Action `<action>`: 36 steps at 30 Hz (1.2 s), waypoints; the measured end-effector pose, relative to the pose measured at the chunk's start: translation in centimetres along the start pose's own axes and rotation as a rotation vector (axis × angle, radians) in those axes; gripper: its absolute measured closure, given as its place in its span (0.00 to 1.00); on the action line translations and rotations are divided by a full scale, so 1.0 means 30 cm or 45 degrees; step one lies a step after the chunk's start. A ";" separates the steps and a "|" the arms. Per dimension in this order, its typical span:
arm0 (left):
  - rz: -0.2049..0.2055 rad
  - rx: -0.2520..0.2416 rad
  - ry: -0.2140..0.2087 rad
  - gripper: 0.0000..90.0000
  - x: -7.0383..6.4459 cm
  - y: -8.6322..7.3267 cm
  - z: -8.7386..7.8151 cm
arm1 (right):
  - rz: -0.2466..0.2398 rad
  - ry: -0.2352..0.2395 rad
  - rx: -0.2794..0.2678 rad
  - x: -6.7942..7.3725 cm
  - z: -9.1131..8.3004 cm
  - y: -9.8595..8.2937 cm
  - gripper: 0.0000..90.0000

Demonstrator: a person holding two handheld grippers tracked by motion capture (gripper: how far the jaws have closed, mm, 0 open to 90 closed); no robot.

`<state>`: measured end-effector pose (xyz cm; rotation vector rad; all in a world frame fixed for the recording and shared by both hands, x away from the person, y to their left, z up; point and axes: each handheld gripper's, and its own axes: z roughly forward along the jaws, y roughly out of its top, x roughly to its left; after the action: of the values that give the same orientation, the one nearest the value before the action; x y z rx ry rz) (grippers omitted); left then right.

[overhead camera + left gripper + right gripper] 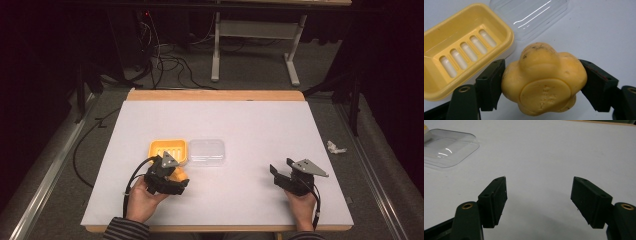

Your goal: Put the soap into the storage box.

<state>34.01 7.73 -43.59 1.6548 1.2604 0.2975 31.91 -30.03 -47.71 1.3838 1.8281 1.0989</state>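
We note left gripper [541,82] clamped on lumpy, waxy yellow soap [544,80]; slotted yellow dish [439,85] beside; right gripper [539,202] jaws apart.

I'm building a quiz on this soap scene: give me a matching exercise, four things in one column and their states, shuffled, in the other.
Things:
1. yellow soap
2. yellow soap dish
3. clear lid
4. right tool

States:
A. lying on the table beside the dish
B. open, nothing between its jaws
C. clamped in the left tool
D. empty, slotted bottom bare

Pairs: 1-C, 2-D, 3-A, 4-B
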 end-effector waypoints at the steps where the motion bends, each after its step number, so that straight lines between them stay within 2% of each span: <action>1: 0.003 0.001 0.003 0.29 0.004 0.002 -0.001 | 0.000 0.000 0.000 0.000 0.000 0.000 0.33; 9: -0.025 -0.022 0.019 0.29 0.023 0.016 -0.004 | -0.004 0.000 -0.002 0.000 0.000 0.000 0.33; 33: -0.032 -0.089 0.069 0.31 0.076 0.067 -0.028 | -0.001 -0.005 -0.005 0.001 -0.001 -0.001 0.33; 35: -0.029 -0.102 0.062 0.32 0.079 0.073 -0.033 | -0.001 -0.005 -0.006 0.001 -0.001 -0.001 0.33; 36: -0.057 -0.116 0.061 0.41 0.082 0.080 -0.035 | -0.001 -0.005 -0.006 0.001 -0.001 -0.001 0.33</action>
<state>35.76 10.44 -42.02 1.5480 1.2993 0.3635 31.87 -30.01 -47.71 1.3816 1.8220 1.0990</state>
